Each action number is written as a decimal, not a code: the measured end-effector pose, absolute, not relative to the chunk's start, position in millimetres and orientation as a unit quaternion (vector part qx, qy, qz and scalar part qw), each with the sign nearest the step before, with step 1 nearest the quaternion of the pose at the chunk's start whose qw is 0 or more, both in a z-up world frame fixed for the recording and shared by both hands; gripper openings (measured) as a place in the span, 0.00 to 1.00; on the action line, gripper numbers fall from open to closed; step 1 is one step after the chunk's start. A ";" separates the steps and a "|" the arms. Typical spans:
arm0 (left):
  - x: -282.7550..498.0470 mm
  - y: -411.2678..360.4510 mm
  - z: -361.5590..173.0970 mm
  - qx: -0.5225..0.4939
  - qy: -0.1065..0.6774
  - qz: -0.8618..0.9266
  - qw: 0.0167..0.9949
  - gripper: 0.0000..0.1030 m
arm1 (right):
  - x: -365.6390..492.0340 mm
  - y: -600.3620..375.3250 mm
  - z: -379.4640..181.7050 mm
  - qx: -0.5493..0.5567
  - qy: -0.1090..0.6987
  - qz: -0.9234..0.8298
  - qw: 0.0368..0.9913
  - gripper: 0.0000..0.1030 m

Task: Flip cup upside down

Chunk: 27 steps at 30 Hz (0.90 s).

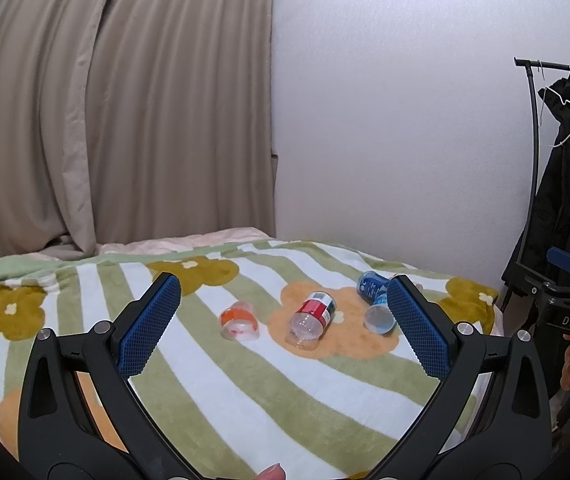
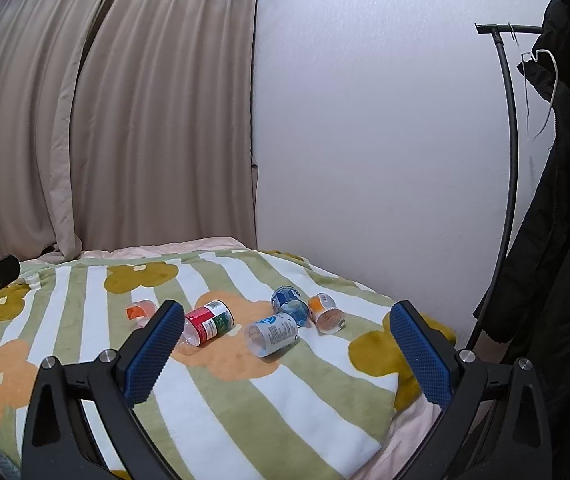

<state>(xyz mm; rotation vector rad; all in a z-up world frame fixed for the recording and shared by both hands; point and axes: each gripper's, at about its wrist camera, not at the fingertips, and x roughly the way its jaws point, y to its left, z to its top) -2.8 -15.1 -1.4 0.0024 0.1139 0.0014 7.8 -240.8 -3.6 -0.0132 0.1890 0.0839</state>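
Five cups lie on their sides on our blanket [image 2: 221, 408]: red cup [image 2: 209, 322], white cup [image 2: 273, 334], blue cup [image 2: 291, 305], orange cup [image 2: 326, 313], pink cup [image 2: 141, 311]. We hold left gripper [image 1: 285, 328] and right gripper [image 2: 285, 354] wide apart, gripping nothing, above the blanket short of them.

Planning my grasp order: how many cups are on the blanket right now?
5, all lying on their sides: orange cup far left, red cup centre, pale-blue cup, dark-blue cup behind it, orange-label cup rightmost.
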 end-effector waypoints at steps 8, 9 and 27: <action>-2.4 -13.7 -2.0 -0.001 0.061 -0.001 0.998 1.00 | 6.9 -236.9 -4.3 -0.005 0.097 0.043 0.994 0.99; -2.3 -13.9 -2.3 -0.001 0.062 -0.001 0.998 1.00 | 6.7 -236.9 -4.8 -0.005 0.096 0.044 0.994 0.99; 115.0 -71.2 51.7 0.063 0.172 -0.099 0.978 1.00 | 83.4 -250.6 -20.1 -0.031 0.177 0.140 0.974 0.99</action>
